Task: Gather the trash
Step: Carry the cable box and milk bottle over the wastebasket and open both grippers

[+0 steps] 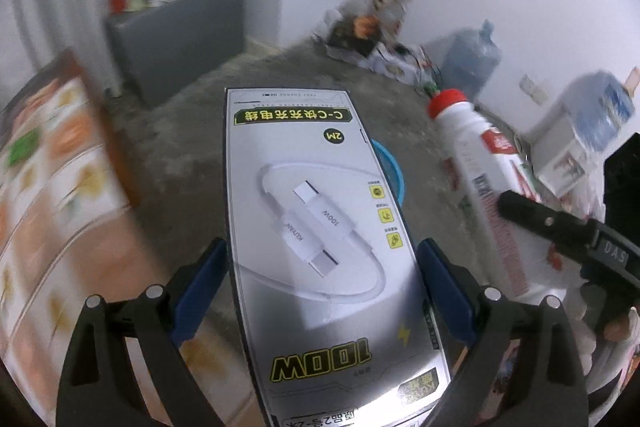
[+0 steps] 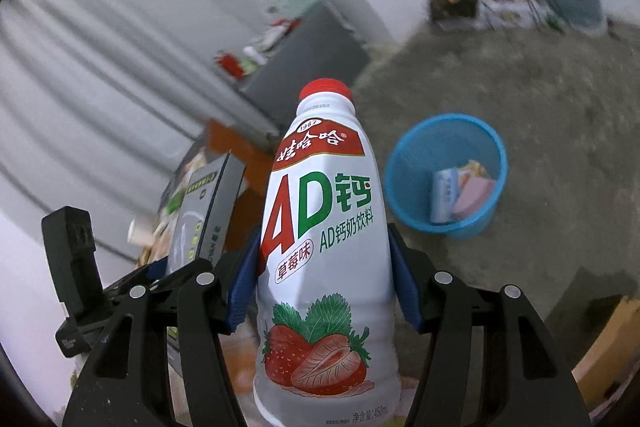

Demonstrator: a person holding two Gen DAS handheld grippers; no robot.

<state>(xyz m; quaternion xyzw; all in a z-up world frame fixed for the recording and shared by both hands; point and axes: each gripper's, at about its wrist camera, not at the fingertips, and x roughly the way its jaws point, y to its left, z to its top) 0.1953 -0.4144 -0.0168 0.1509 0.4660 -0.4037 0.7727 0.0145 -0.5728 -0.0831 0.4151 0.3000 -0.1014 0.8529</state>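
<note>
Trouble here would most likely come at the drop, since both hands carry something and only one small target waits on the floor. The left gripper (image 1: 322, 283) is clenched on a flat grey cable box (image 1: 320, 227), its blue pads pressing the long edges low down, so most of the box sticks out ahead of the jaws toward the upper middle of the left wrist view; a grip that low on a smooth carton could let it pivot or slide out. The right gripper (image 2: 324, 283) is clamped around a white strawberry milk bottle (image 2: 320, 247) with a red cap, held at mid-body; its rounded, glossy wall could twist between the pads if the hand tips sharply. The blue bin (image 2: 446, 175) sits on the grey floor at the right of centre in the right wrist view, already holding a few wrappers, and in the left wrist view it is almost hidden behind the box. With that view blocked, the box may be released short of or past the rim. Releasing both together risks them colliding at the mouth and bouncing onto the floor, and a hard knock could tip the light bin.
</note>
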